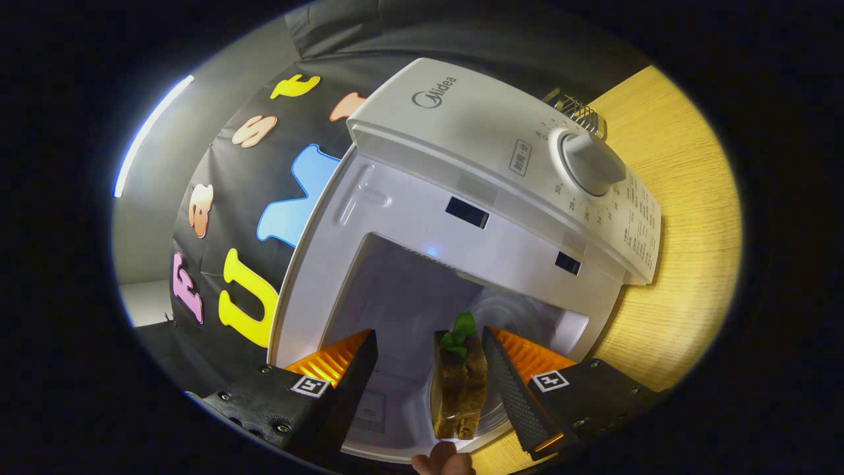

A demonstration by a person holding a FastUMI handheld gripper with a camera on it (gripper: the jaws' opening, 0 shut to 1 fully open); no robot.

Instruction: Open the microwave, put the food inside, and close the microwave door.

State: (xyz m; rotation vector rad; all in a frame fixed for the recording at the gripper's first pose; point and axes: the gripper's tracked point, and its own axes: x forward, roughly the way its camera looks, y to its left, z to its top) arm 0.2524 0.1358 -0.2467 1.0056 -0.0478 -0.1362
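Note:
The white microwave (461, 125) stands open, and its pale cavity (402, 297) lies straight ahead of my fingers. The food (459, 389), a brown sandwich-like block with a green leaf on its end, sits between the fingers at the cavity's mouth, over the glass turntable (527, 313). It lies against the right finger (511, 389), and a wide gap separates it from the left finger (349, 389). My gripper (428, 332) is open. A person's fingertip (443, 462) shows just behind the food.
The control panel with its round knob (590, 165) runs along one side of the opening. The microwave rests on a wooden table (686, 231). A small metal rack (580, 109) stands behind the microwave.

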